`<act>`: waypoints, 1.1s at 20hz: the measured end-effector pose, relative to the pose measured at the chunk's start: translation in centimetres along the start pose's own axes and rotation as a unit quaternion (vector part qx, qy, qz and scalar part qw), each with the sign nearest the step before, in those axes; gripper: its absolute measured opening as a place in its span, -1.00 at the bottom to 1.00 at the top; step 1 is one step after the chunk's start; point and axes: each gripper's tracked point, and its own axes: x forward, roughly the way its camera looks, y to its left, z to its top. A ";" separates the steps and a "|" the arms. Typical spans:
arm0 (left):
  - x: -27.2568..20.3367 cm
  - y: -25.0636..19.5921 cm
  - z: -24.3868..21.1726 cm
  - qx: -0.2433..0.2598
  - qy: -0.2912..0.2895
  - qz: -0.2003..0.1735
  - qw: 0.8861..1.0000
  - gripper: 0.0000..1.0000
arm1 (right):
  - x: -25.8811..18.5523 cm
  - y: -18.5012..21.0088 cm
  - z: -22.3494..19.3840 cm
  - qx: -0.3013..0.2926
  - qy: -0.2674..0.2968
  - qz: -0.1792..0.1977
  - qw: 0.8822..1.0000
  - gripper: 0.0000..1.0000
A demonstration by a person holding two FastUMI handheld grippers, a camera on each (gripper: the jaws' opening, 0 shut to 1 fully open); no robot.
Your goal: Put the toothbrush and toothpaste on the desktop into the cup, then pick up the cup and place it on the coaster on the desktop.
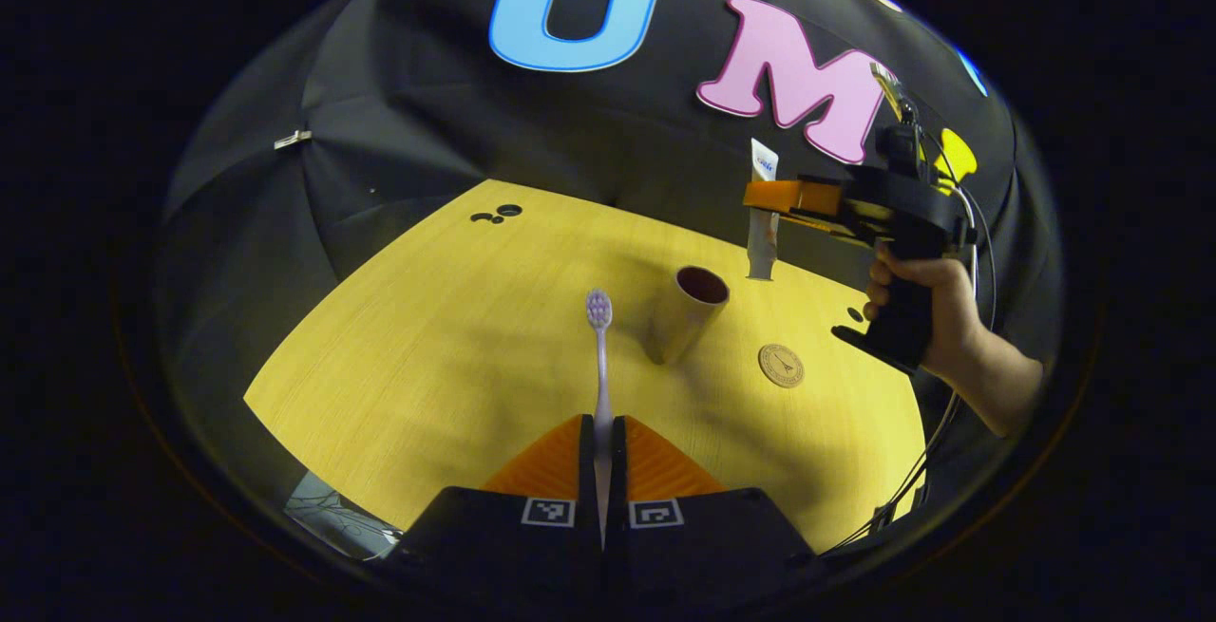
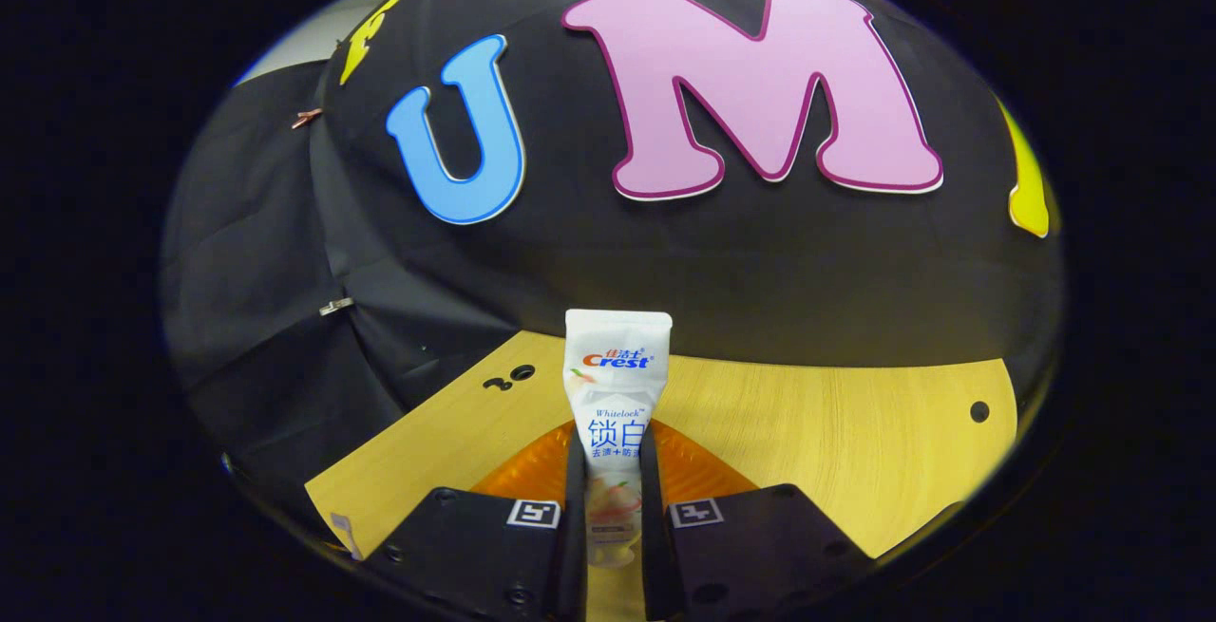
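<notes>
Desktop (image 1: 427,366): claws clamp toothbrush (image 1: 600,356), toothpaste (image 2: 616,413).

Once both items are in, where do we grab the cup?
Probably by the side wall, mid-height, coming in level. The cup stands upright with its mouth open, and the brush and paste would stick out the top. The right tool looks nearer the coaster.

Two handheld grippers, black bodies with square coded tags

The left gripper (image 1: 602,451) has a black housing bearing two black-and-white square tags. The right gripper (image 2: 613,499) carries matching tags and small screws; from the left gripper view it shows a black pistol-style handle in a bare hand (image 1: 936,304), with thin cables (image 1: 959,394) trailing down
</notes>
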 end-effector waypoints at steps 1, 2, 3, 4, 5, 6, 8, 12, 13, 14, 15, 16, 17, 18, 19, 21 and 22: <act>-0.3 0.4 0.1 -0.010 -0.003 0.001 1.000 -0.87 | 1.0 -0.2 -0.3 0.004 0.000 -0.005 1.000 -0.46; -0.6 0.9 0.2 -0.016 -0.007 0.006 1.000 -0.87 | 1.9 -0.3 -0.7 0.006 0.000 -0.010 1.000 -0.46; -0.7 1.6 0.6 -0.024 -0.014 0.009 1.000 -0.88 | 2.7 -0.6 -1.2 0.008 0.001 -0.015 1.000 -0.46; -0.9 1.8 0.9 -0.032 -0.021 0.010 0.999 -0.87 | 3.5 -0.8 -1.5 0.008 -0.002 -0.018 1.000 -0.47; -1.1 2.2 1.3 -0.038 -0.028 0.011 0.999 -0.87 | 4.2 -0.8 -1.9 0.007 -0.005 -0.022 1.000 -0.46; -1.2 2.6 1.4 -0.043 -0.033 0.012 0.998 -0.87 | 4.9 -0.9 -2.3 0.005 -0.005 -0.025 1.000 -0.46; -1.4 3.2 1.8 -0.050 -0.043 0.016 0.998 -0.87 | 5.8 -1.2 -3.5 -0.001 -0.006 -0.031 1.000 -0.47; -1.2 3.3 2.2 -0.052 -0.049 0.016 0.997 -0.87 | 6.9 -1.6 -5.6 -0.006 -0.008 -0.040 0.999 -0.46; -1.0 3.1 2.2 -0.052 -0.049 0.014 0.997 -0.87 | 7.1 -1.6 -6.4 -0.010 -0.001 -0.039 0.999 -0.45; -0.9 3.0 2.3 -0.053 -0.052 0.013 0.997 -0.87 | 7.2 -1.8 -7.3 -0.015 0.008 -0.041 0.999 -0.43; -0.8 2.7 2.4 -0.053 -0.052 0.008 0.997 -0.87 | 7.5 -2.0 -8.0 -0.018 0.015 -0.043 0.999 -0.39; -0.6 2.5 2.3 -0.052 -0.052 0.007 0.997 -0.87 | 7.5 -1.9 -8.5 -0.014 0.022 -0.040 0.999 -0.40; -0.4 2.3 2.4 -0.050 -0.051 0.005 0.997 -0.87 | 7.5 -1.8 -9.1 -0.008 0.028 -0.035 0.999 -0.41; -0.1 1.9 2.3 -0.047 -0.049 0.004 0.998 -0.87 | 7.3 -1.5 -9.7 -0.003 0.035 -0.029 0.999 -0.22; 0.1 1.6 2.2 -0.043 -0.048 0.001 0.998 -0.87 | 7.0 -1.3 -10.0 -0.001 0.041 -0.023 0.999 -0.04; 0.5 0.6 2.3 -0.035 -0.046 -0.005 0.998 -0.88 | 6.3 -1.0 -10.0 -0.007 0.040 -0.011 0.999 0.21; 0.7 0.1 2.2 -0.031 -0.046 -0.008 0.998 -0.88 | 5.8 -0.9 -9.7 -0.010 0.037 -0.005 0.999 0.35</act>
